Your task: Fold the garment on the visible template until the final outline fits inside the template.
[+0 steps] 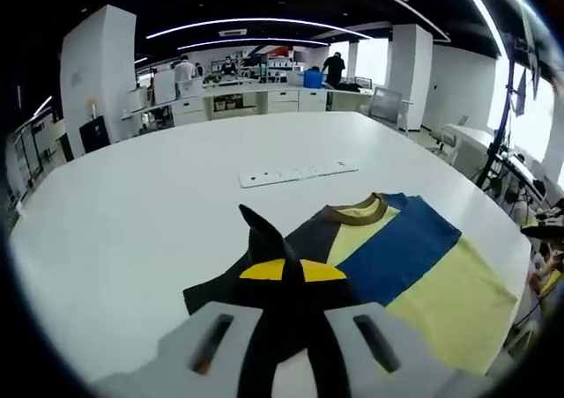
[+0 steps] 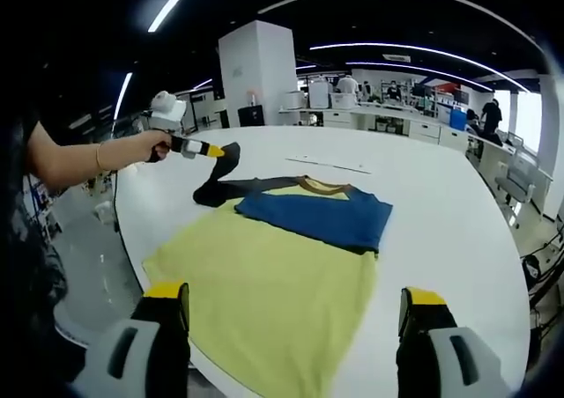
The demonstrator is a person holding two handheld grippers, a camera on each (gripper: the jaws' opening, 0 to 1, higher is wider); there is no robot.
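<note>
While your left gripper (image 2: 225, 151) pinches the dark sleeve (image 2: 216, 187) of the garment (image 2: 273, 275) and holds it lifted off the surface, your right gripper (image 2: 295, 314) hangs over the near hem with its fingers (image 2: 167, 314) spread wide and nothing between them. In the left gripper view the fingers (image 1: 264, 231) come together on a peak of that dark cloth.

The garment lies on a large white desk (image 2: 458, 213) with a rounded edge. Its body is pale yellow, a blue part (image 2: 313, 213) lies folded across the chest, and a brown collar (image 1: 359, 211) sits at the far end. The rest of it rests flat near your edge of the desk. I cannot make out a template outline under it.

Beyond the garment, well apart from it, a long white power strip (image 1: 298, 174) lies on the desk. The room is an open office: white pillars (image 2: 256, 72), curved light strips (image 1: 256, 24) on a dark ceiling, benches with cabinets (image 1: 247, 99) along the far wall, a blue bin (image 1: 312, 78), office chairs (image 1: 384, 106) and a few people standing in the distance.
</note>
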